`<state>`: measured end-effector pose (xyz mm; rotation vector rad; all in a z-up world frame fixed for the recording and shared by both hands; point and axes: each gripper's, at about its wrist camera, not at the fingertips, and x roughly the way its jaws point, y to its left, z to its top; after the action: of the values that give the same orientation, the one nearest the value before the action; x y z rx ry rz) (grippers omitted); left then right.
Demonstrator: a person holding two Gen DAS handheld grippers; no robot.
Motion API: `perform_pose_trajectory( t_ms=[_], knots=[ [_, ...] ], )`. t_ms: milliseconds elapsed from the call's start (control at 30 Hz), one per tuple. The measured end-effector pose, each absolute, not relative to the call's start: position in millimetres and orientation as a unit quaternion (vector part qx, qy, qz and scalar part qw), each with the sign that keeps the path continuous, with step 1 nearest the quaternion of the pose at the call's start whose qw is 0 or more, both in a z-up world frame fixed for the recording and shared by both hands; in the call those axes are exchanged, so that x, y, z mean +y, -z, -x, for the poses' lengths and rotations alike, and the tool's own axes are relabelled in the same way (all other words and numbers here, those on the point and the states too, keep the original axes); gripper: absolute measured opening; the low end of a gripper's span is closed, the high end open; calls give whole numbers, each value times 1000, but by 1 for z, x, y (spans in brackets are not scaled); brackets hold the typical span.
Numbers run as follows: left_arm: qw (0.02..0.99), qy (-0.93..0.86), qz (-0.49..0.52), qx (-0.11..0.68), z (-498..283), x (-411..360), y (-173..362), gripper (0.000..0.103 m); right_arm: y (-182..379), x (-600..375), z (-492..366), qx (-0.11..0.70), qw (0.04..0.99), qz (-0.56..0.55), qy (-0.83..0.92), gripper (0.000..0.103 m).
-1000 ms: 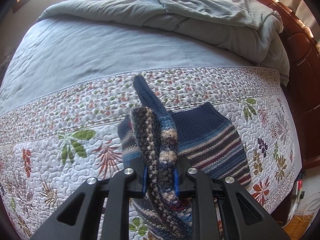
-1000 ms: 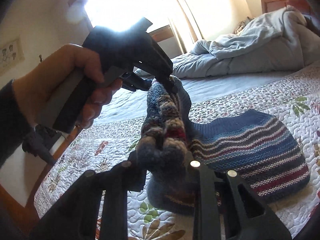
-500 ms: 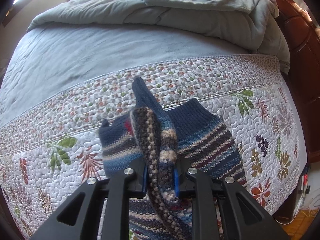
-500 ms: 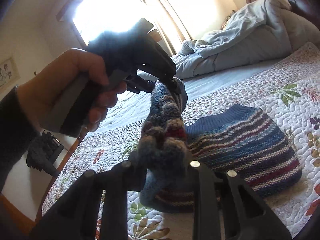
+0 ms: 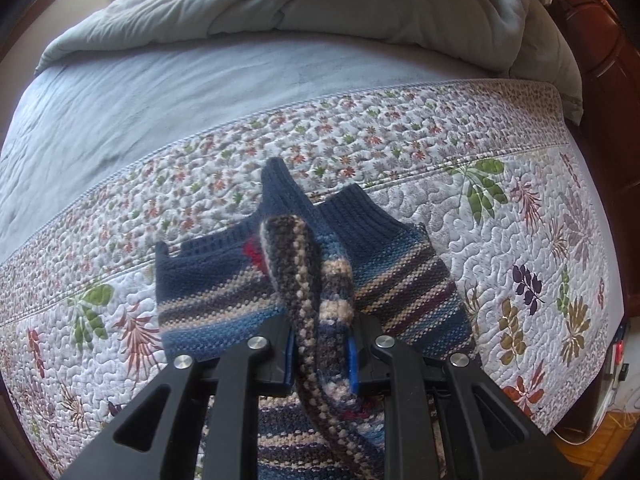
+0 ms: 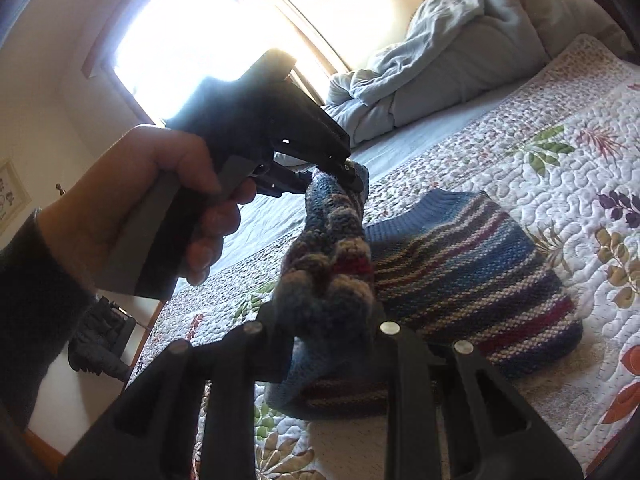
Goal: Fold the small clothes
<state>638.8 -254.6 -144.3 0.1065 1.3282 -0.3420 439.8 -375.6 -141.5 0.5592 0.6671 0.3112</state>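
Observation:
A small striped knit sweater in blue, beige and dark red lies partly on the floral quilt. My left gripper is shut on a bunched fold of it and holds that fold above the quilt. My right gripper is shut on another bunch of the same sweater. In the right wrist view the left gripper and the hand holding it are at upper left, pinching the sweater's raised edge. The rest of the sweater rests flat on the quilt to the right.
A grey-blue sheet lies beyond the quilt, with a rumpled grey duvet heaped at the head of the bed. A dark wooden bed frame runs along the right. A bright window is behind the left hand.
Both grippers have carried the held folds forward over the sweater. More of the sweater's left part now lies spread flat on the quilt. Both grips are unchanged.

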Motion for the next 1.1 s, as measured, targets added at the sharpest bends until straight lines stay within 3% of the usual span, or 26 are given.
perform_pose_trajectory(
  t_ms=[767,867,900,1100],
  knots=[
    [744,159,-99,641,-640,-345,210,21,195,-456,-440,376,856,-339,-107,21],
    [747,161,-98,637,-640,-349,216,32,202,-462,-441,378,847,-357,-107,21],
    [750,168,-96,632,-640,-350,215,42,204,-464,-441,379,844,-364,-108,21],
    [768,198,-61,606,-637,-338,195,51,220,-477,-441,391,821,-400,-113,24]
  ],
)
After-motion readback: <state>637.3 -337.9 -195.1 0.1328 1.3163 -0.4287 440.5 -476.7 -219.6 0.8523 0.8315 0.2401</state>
